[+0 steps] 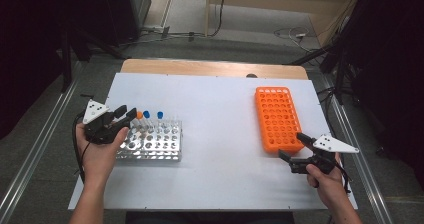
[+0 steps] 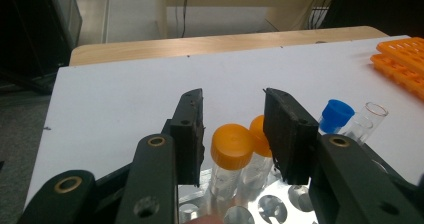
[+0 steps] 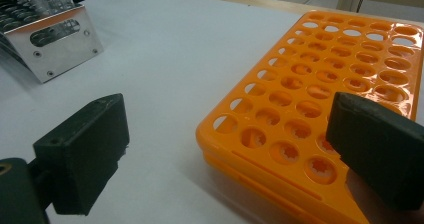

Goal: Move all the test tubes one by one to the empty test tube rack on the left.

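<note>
item: orange-capped tube [image 2: 231,156] standing in the metal rack [image 1: 152,144] at counter left, between the part-open, unclamped jaws of left hand-held gripper [image 2: 233,129]; right hand-held gripper [image 3: 225,154] wide open, empty, by orange rack [image 1: 278,118]; step: grasping; next: close, lift straight.

Bright even overhead light, glare on white tabletop [image 1: 225,114], dark surroundings at 9 and 3 o'clock, soft focus, near jaws blurred

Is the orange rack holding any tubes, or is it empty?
Empty. The orange rack lies flat on the table with every visible hole bare; the capped tubes stand in the metal rack.
</note>
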`<state>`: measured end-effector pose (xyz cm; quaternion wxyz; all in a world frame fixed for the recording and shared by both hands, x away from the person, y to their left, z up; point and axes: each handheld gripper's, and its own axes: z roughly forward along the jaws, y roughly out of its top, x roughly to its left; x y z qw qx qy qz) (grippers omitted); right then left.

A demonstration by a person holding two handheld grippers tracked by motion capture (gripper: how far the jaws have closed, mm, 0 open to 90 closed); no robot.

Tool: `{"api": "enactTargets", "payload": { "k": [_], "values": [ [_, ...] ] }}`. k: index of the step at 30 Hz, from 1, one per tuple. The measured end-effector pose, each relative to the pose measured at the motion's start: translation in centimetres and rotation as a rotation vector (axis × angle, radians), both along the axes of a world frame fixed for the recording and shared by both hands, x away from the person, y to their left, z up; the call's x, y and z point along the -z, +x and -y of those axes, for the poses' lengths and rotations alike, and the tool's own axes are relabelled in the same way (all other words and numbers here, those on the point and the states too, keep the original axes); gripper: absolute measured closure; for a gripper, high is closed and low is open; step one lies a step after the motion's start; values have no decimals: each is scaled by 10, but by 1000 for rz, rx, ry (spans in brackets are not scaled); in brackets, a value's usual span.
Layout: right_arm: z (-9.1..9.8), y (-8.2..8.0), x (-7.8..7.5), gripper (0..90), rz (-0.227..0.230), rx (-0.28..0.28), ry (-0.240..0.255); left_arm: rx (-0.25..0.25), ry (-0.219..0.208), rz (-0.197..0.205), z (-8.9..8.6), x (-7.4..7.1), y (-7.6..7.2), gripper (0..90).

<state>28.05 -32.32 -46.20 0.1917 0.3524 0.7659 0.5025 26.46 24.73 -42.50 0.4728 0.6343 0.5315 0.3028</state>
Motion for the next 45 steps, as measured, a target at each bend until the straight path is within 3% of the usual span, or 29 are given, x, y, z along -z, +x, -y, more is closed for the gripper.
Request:
{"api": "enactTargets", "payload": {
  "k": [6, 10, 14, 16, 25, 31, 34, 39, 45],
  "values": [
    [0, 0, 0, 21, 3, 3, 4, 53, -23, 28, 5, -4, -11, 306],
    [1, 0, 0, 21, 6, 8, 5, 109, -86, 42, 6, 0, -22, 160],
    [3, 0, 0, 20, 12, 16, 5, 147, -70, 44, 11, 6, -32, 68],
    [4, 0, 0, 20, 17, 16, 7, 186, -84, 53, 13, 10, -37, 13],
    [11, -1, 1, 20, 29, 29, 20, 278, -61, 73, 13, 34, -66, 0],
    [14, -3, 2, 19, 26, 37, 27, 314, -59, 78, 9, 41, -76, 0],
    [16, -4, 3, 19, 26, 44, 22, 318, -43, 72, 8, 46, -76, 0],
    [17, -3, 5, 19, 21, 40, 21, 308, -55, 95, 6, 46, -75, 0],
    [13, -1, 9, 19, 13, 21, 9, 301, -50, 91, 5, 47, -73, 0]
  ]
}}
